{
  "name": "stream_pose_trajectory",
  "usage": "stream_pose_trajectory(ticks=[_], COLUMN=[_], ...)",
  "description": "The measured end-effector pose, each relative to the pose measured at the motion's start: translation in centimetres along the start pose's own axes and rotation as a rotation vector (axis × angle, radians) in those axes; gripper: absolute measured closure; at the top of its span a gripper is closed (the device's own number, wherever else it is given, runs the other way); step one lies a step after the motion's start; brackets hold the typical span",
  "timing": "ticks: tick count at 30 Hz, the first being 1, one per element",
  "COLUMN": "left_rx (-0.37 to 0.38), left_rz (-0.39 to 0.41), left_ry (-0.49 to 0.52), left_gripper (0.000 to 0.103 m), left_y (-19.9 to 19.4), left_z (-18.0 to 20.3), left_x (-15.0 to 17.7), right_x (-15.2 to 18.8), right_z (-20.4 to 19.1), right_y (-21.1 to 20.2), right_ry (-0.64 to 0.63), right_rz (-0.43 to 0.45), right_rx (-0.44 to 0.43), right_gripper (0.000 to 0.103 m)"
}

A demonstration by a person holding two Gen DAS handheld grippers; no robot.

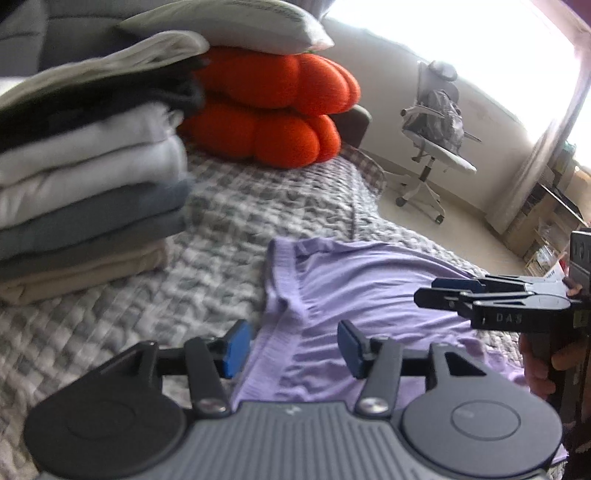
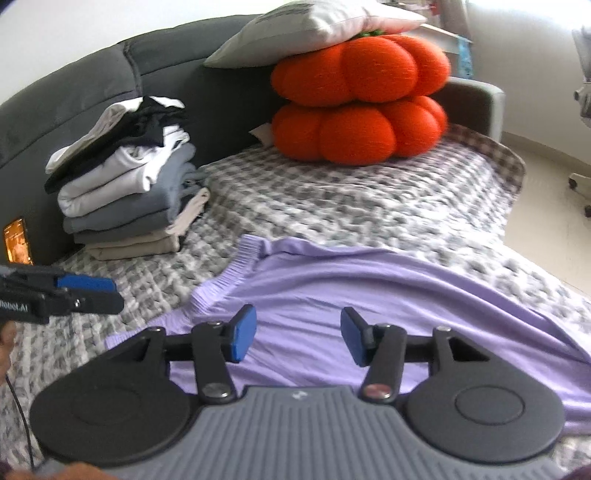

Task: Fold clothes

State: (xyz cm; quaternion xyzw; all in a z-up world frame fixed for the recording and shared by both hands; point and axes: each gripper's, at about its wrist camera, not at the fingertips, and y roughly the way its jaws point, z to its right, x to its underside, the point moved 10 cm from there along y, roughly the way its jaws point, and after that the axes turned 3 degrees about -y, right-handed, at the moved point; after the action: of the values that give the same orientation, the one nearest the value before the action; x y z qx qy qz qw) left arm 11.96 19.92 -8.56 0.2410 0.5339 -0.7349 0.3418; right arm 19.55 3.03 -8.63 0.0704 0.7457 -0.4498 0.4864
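Left tool (image 1: 291,347): jaws set wide, blue pads (image 1: 234,349) apart, nothing gripped. It hangs over the near, ribbed edge of the lilac garment (image 1: 354,284), and whether a pad touches the cloth cannot be told. Seen from the right wrist camera, the left tool (image 2: 110,290) enters from the left edge, over the checked bedspread (image 2: 332,199) just beside the garment's ribbed band.

Right tool (image 2: 297,338): jaws set wide, blue pads (image 2: 242,338) apart, nothing gripped. It hangs over the middle of the lilac garment (image 2: 369,288). In the left wrist camera the right tool (image 1: 424,295) comes in side-on from the right, above the garment's far side, with the person's hand (image 1: 539,365) on its grip.

Lilac garment: spread on the bed, wrinkled, with its ribbed band turned toward the folded stack.

Folded stack (image 2: 125,184): white, black, grey and beige items piled on the bedspread against the grey headboard (image 2: 110,70), well apart from the garment.

Two orange cushions (image 2: 362,99): stacked one on the other at the head of the bed, with a pale pillow (image 2: 314,29) resting on top.

Office chair (image 1: 436,129): stands on the floor beyond the bed, below a bright window (image 1: 461,29).
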Motion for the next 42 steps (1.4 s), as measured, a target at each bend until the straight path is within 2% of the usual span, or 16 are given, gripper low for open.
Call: stream_pose_trajectory(ticks=[16,25,42], left_rx=[0.058,0.086,0.141], left_rz=[-0.032,-0.039,-0.041], left_ry=[0.125,0.183,0.274], left_gripper=[0.047,0.039,0.036], left_y=[4.9,7.6,13.5], left_z=[10.0,15.1,22.7], left_x=[-1.1,-1.3,-1.9], right_x=[2.0,3.3,6.5], right_z=[6.9,11.7,19.0], right_y=[-5.5,-8.5,-12.0], right_ry=[0.059,0.11,0.118], right_rz=[0.054,0.086,0.057], right_rx=[0.09,0.14,0.27], right_gripper=[0.041,0.037,0.033])
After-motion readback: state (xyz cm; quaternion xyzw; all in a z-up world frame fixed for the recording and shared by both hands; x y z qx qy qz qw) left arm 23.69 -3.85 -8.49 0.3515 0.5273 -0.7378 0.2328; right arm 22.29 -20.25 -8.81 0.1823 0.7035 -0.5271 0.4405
